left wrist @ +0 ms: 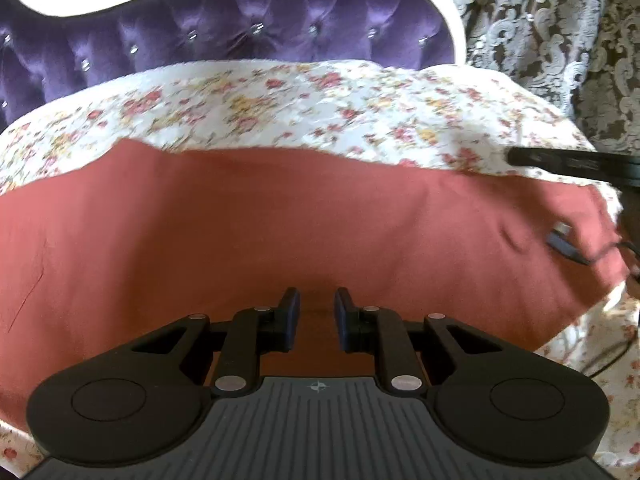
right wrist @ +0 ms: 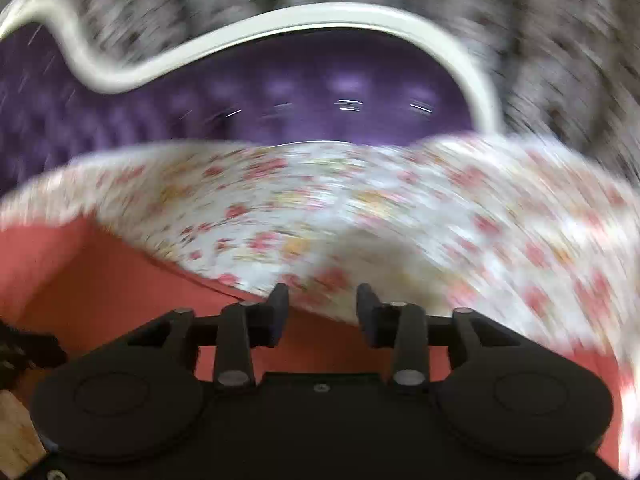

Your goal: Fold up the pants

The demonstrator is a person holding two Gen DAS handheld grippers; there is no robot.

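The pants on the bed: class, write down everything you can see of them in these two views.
The pants are plain terracotta-pink cloth, smooth with faint creases, spread flat across the flowered bedspread. Their far edge runs wavy. A cable plug lies on their right end. No waistband or legs can be told apart.

1x rust-red pants (left wrist: 280,224), spread under and ahead of the left tongs (left wrist: 317,312). 1x floral sheet (left wrist: 320,108) beyond them. 1x purple tufted headboard (left wrist: 240,28) past that, white frame. 1x black cable with plug (left wrist: 562,242), to the right. 2x tongs total, second being the right tongs (right wrist: 322,312).
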